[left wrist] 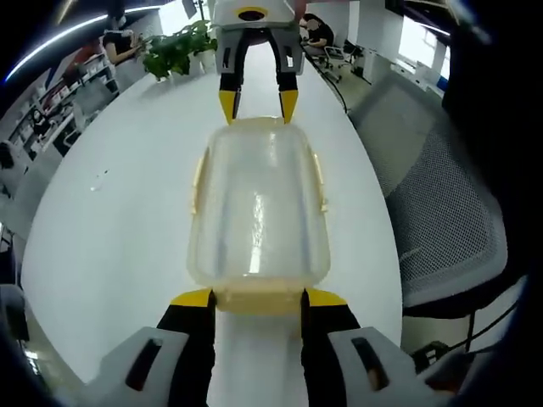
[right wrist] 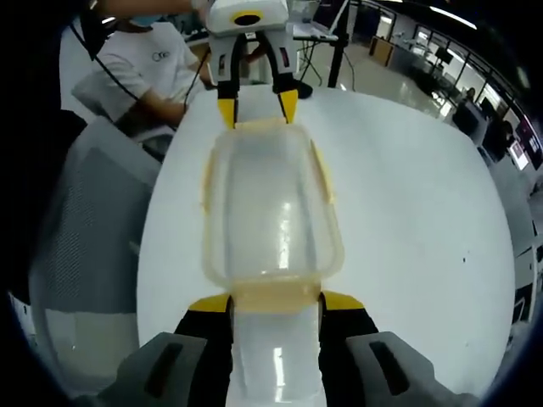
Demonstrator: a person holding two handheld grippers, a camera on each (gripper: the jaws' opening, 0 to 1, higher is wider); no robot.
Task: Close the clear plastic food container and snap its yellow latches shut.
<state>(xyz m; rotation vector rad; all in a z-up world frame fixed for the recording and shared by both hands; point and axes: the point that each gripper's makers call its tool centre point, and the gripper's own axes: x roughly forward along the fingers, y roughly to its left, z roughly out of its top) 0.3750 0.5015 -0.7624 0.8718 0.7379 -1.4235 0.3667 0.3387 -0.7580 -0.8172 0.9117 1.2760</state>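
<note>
The clear plastic container lies lengthwise on the white table with its clear lid on. Thin yellow side latches run along both long sides. My left gripper is at the near end, jaws apart, with its yellow tips on either side of the yellow end latch. Facing it at the far end, the right gripper has its tips at the other end latch. In the right gripper view the container runs from my right gripper, which straddles an end latch, to the left gripper.
A grey mesh office chair stands close to the table's edge. A potted plant sits at the table's far end. A seated person in a white shirt is beyond the table, and a chair back stands beside it.
</note>
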